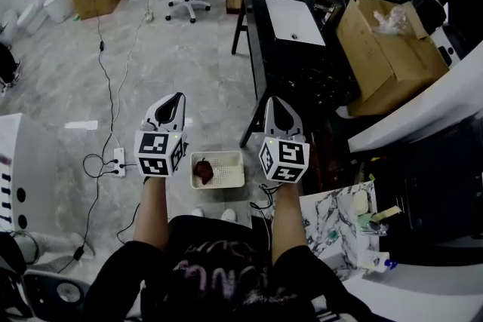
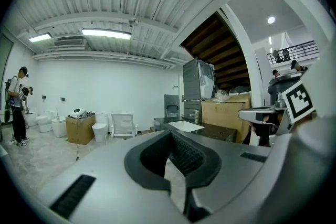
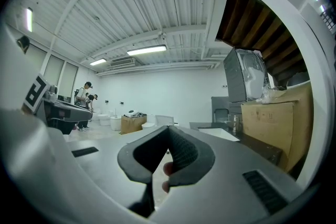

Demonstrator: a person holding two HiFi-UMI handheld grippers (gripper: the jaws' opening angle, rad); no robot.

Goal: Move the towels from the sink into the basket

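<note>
I see what looks like a dark red towel (image 1: 202, 171) lying in the white basket (image 1: 230, 179) on the floor (image 1: 189, 64), between my hands. The left gripper (image 1: 176, 102) and right gripper (image 1: 274, 105) both have their jaws together, empty.

Strip lights (image 2: 105, 33) on the ceiling, high above and ahead of the left gripper (image 2: 169, 135), fill the room with bright, even white light and faint shadows. Both gripper views bulge like a fisheye and fall to black at the corners; the jaws of the right gripper (image 3: 167, 132) sit close to the lens and look soft, and the head view is slightly smeared
</note>
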